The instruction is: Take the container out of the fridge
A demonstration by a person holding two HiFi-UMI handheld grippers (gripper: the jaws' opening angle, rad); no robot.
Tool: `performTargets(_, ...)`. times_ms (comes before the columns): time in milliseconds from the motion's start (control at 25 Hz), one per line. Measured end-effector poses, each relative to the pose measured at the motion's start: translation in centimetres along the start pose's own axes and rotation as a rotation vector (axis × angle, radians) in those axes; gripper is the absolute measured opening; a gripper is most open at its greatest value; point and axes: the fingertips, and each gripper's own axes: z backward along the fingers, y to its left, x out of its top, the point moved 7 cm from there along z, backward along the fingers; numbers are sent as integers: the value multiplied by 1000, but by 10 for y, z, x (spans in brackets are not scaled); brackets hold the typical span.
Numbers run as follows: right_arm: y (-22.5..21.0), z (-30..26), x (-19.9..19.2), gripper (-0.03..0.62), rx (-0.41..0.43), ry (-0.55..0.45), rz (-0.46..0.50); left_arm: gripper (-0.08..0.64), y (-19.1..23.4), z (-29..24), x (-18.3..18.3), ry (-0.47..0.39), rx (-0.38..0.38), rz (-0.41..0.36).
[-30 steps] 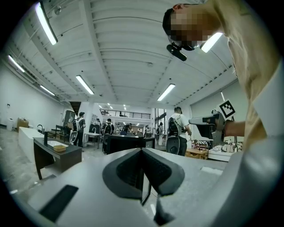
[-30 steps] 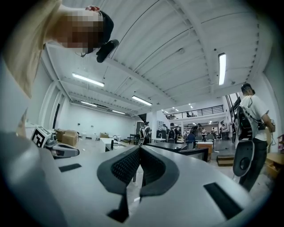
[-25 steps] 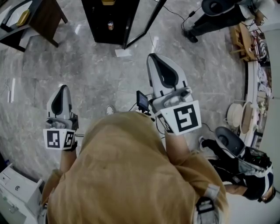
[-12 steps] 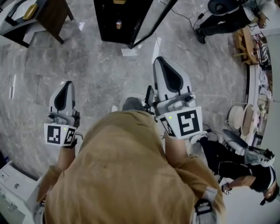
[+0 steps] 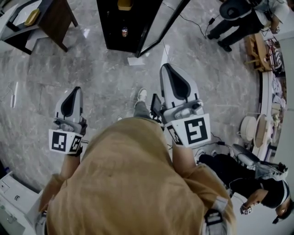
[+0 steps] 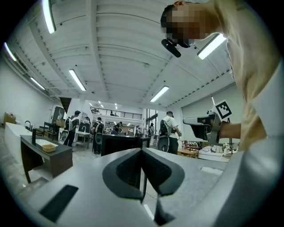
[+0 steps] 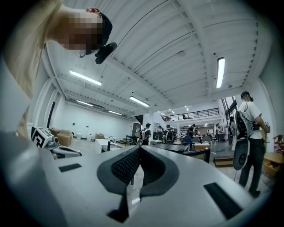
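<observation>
The fridge (image 5: 115,27) is a black cabinet at the top of the head view, its glass door (image 5: 161,25) swung open. Inside it a yellow container (image 5: 125,4) shows at the frame's edge, with a small can (image 5: 124,31) below it. My left gripper (image 5: 73,93) is held over the marble floor, well short of the fridge, shut and empty. My right gripper (image 5: 168,69) is held higher and nearer the door, also shut with nothing in it. In the left gripper view the left gripper (image 6: 142,153) points level across the hall, as does the right gripper (image 7: 140,150) in its own view.
A dark wooden table (image 5: 57,16) stands left of the fridge. A white sheet (image 5: 135,60) lies on the floor by the door. People in black are at the top right (image 5: 234,13) and lower right (image 5: 257,183). A white cabinet (image 5: 14,202) is at the lower left, shelves with baskets (image 5: 252,124) at the right.
The fridge has slid lower and larger in the head view as I step toward it; a shoe now shows ahead of me. Both grippers stay shut and empty.
</observation>
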Motion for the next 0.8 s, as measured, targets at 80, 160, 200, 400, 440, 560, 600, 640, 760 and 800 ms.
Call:
performTargets(80, -12, -8, 0, 0, 14, -6, -3, 2, 2, -13, 3, -6, 16, -7)
performTargets(160, -27, -18, -1, 0, 25, -11, -8, 2, 6, -29, 8, -14, 36, -20)
performTargets(200, -36, -24, -2, 0, 30, -12, -12, 2, 9, -37, 11, -15, 45, -29)
performTargets(400, -81, -56, -11, 0, 48, -9, -47, 2, 11, -88, 15, -7, 74, -45)
performTargets(440, -90, -62, -15, 0, 55, -5, -50, 2, 10, -97, 14, -2, 79, -41)
performTargets(560, -121, -85, -21, 0, 77, 3, -54, 2, 8, -132, 12, 12, 87, -28)
performTargets(600, -131, -93, -21, 0, 83, 3, -56, 2, 8, -144, 14, 15, 88, -27)
performTargets(640, -141, -100, -20, 0, 89, 1, -58, 2, 7, -156, 15, 16, 89, -28)
performTargets(760, -167, -115, -19, 0, 113, 0, -57, 2, 4, -186, 22, 6, 98, -37)
performTargets(800, -175, -120, -19, 0, 119, 1, -57, 2, 4, -195, 24, 0, 102, -40)
